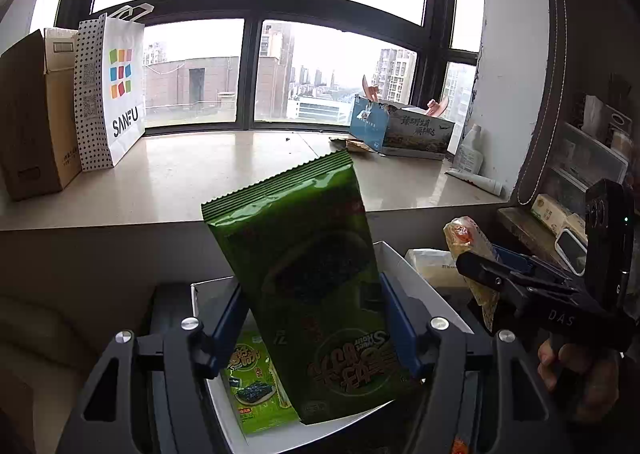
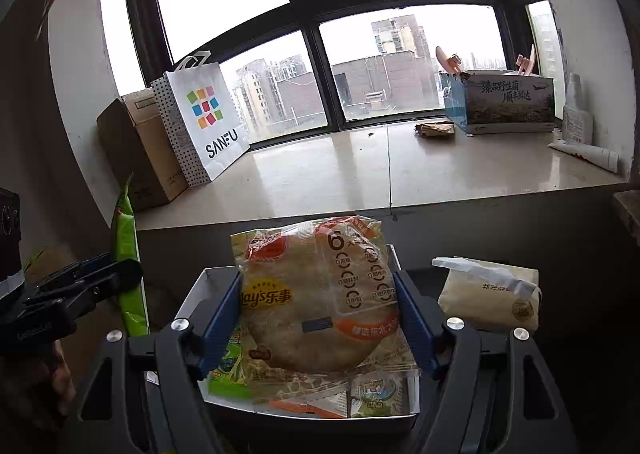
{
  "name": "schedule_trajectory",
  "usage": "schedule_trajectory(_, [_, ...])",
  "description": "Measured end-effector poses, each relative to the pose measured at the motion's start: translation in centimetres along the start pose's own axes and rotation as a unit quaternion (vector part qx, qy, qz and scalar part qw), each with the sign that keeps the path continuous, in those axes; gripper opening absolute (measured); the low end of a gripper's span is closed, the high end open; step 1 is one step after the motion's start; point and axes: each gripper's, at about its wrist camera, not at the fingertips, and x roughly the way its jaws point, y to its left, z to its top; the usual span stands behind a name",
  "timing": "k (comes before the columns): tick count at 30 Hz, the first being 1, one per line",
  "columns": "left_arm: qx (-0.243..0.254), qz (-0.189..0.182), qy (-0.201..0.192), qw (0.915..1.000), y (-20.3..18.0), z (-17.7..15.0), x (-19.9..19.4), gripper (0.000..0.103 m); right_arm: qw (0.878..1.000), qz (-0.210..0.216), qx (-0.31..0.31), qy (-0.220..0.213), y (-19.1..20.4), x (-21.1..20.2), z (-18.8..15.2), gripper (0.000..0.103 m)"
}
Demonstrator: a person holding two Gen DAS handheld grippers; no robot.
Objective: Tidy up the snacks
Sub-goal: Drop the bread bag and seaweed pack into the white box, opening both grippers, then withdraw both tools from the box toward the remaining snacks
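My left gripper (image 1: 312, 330) squeezes green bag (image 1: 304, 274), long side up; right gripper (image 2: 320, 318) squeezes chip bag (image 2: 320, 302); white box (image 2: 200, 286) right below both

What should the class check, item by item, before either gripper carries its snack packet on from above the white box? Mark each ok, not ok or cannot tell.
1. Left gripper clamps the green seaweed packet between both pads: ok.
2. Right gripper clamps the clear Lay's packet on both sides: ok.
3. Both packets are lifted clear of the white box: ok.
4. The two grippers are apart, not touching: ok.
5. The windowsill has bare space between the SANFU bag and the printed carton: ok.
6. Where each packet should go: cannot tell.
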Motion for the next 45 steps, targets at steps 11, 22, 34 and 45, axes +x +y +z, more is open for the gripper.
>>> schedule_trajectory(11, [-0.014,0.036,0.071,0.9967,2.5,-2.1,6.2,0.103,0.998,-0.019,-0.007,0.055,-0.4,6.9,0.2,0.103])
schedule_trajectory(22, [-0.012,0.038,0.061,0.9974,2.5,-4.1,4.3,0.103,0.999,-0.02,-0.001,0.045,-0.7,4.2,-0.7,0.103])
schedule_trajectory(34, [0.036,-0.02,-0.013,0.9991,-2.2,-6.3,-6.7,0.103,0.998,0.046,-0.049,-0.018,2.9,-6.1,-4.1,0.103])
schedule_trajectory(45, [0.005,-0.083,-0.048,0.9954,-4.5,-14.1,-16.8,0.103,0.996,0.051,-0.074,-0.022,2.9,-15.3,-12.2,0.103])
